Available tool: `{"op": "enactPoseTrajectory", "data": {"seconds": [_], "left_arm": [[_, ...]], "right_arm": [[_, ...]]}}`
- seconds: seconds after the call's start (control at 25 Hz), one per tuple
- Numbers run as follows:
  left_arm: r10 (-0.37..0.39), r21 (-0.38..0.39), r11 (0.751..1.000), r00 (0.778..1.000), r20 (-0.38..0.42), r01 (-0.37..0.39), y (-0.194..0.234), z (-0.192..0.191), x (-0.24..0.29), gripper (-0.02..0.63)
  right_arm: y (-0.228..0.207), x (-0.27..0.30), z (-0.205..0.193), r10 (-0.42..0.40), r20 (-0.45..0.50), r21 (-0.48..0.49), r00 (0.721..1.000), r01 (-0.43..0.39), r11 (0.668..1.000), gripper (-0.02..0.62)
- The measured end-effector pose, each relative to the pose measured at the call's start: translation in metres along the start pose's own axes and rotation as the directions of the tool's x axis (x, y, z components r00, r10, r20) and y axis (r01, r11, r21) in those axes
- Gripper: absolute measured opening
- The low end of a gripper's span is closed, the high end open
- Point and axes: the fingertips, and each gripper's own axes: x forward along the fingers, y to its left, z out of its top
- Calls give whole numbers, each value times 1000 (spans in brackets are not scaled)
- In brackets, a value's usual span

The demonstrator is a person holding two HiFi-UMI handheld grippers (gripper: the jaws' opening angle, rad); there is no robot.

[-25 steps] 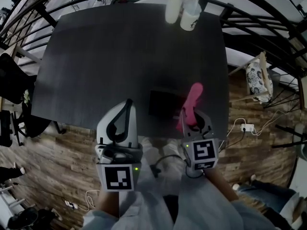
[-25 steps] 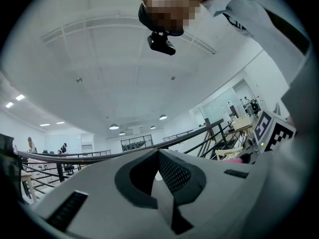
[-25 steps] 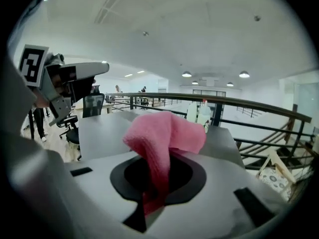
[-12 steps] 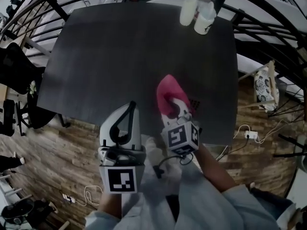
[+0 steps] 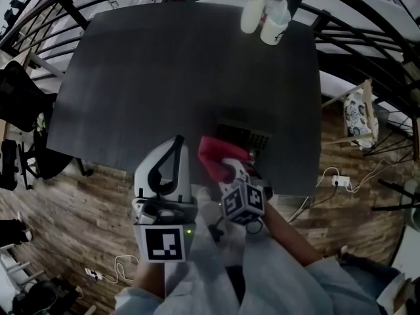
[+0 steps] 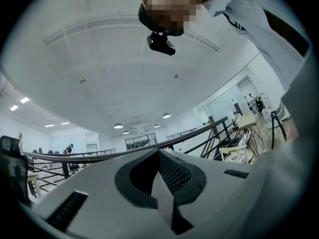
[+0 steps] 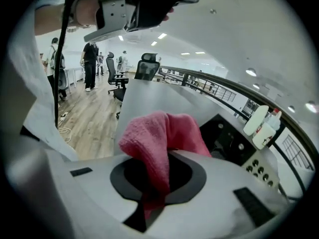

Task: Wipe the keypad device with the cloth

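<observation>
The keypad device (image 5: 246, 136) is a dark flat box with rows of small buttons, lying near the front edge of the black table (image 5: 164, 77). My right gripper (image 5: 230, 170) is shut on the pink cloth (image 5: 218, 153), which bunches over the device's near-left corner. In the right gripper view the pink cloth (image 7: 160, 138) hangs out of my right gripper (image 7: 156, 185), with the keypad device (image 7: 238, 151) just beyond it. My left gripper (image 5: 176, 143) is held off the table's front edge, left of the cloth. It points up at the ceiling in the left gripper view, where my left gripper (image 6: 162, 185) is shut and holds nothing.
Two white plastic bottles (image 5: 264, 15) stand at the table's far right edge, also seen as bottles (image 7: 263, 123). A patterned chair (image 5: 357, 110) and a power strip (image 5: 339, 179) with cables lie on the wooden floor to the right. Railings ring the area.
My right gripper has drawn the cloth left and back toward the table's front edge, uncovering the keypad's buttons. The left gripper has stayed put.
</observation>
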Motion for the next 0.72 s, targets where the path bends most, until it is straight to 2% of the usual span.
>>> {"op": "enactPoseTrajectory", "data": {"seconds": [0.2, 0.44, 0.72], "left_arm": [[-35, 3, 999, 999, 14, 35, -10, 3, 8, 3], [-64, -5, 998, 997, 30, 65, -22, 7, 14, 2], [-89, -8, 996, 995, 56, 89, -32, 19, 17, 3]], "right_arm": [[-13, -25, -44, -36, -51, 133, 998, 42, 990, 41], [-33, -56, -83, -108, -93, 264, 990, 129, 956, 41], [-54, -97, -89, -262, -32, 418, 965, 251, 873, 41]]}}
